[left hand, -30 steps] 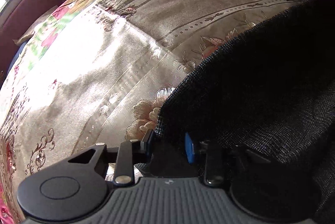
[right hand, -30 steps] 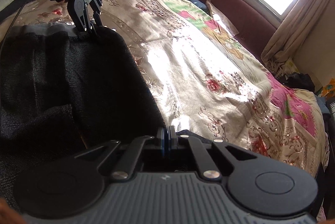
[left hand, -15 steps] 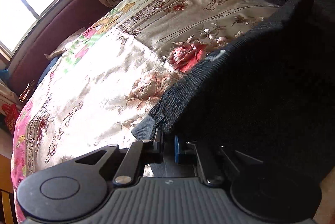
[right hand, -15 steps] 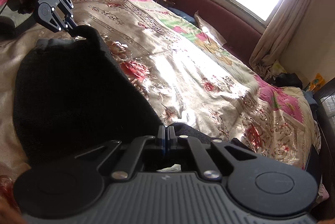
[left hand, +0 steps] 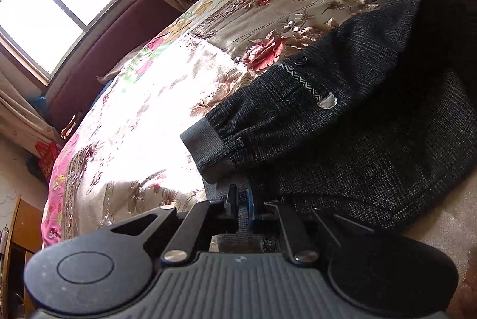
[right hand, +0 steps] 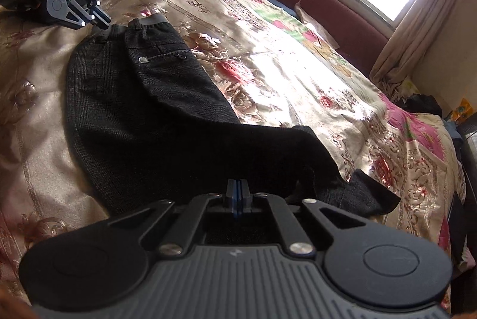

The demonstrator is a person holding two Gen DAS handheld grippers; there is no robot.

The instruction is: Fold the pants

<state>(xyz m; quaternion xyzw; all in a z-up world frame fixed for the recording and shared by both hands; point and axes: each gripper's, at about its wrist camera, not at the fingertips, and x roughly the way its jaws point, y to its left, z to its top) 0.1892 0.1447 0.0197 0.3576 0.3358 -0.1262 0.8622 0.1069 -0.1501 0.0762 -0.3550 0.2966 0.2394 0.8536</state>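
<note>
So your left tongs (left hand: 242, 204) pinch the waistband, right tongs (right hand: 237, 195) clamp a leg; pants (right hand: 143, 110) halved lengthwise, cross-folds remain.

No readable text, numbers or brand names in either view. Only mark: a small pale logo glyph on the ribbed body of my left gripper (left hand: 242, 210), and the same on my right gripper (right hand: 237, 195), too small to read. The small pale tab on the pants (right hand: 143, 116) pocket is blank.
</note>
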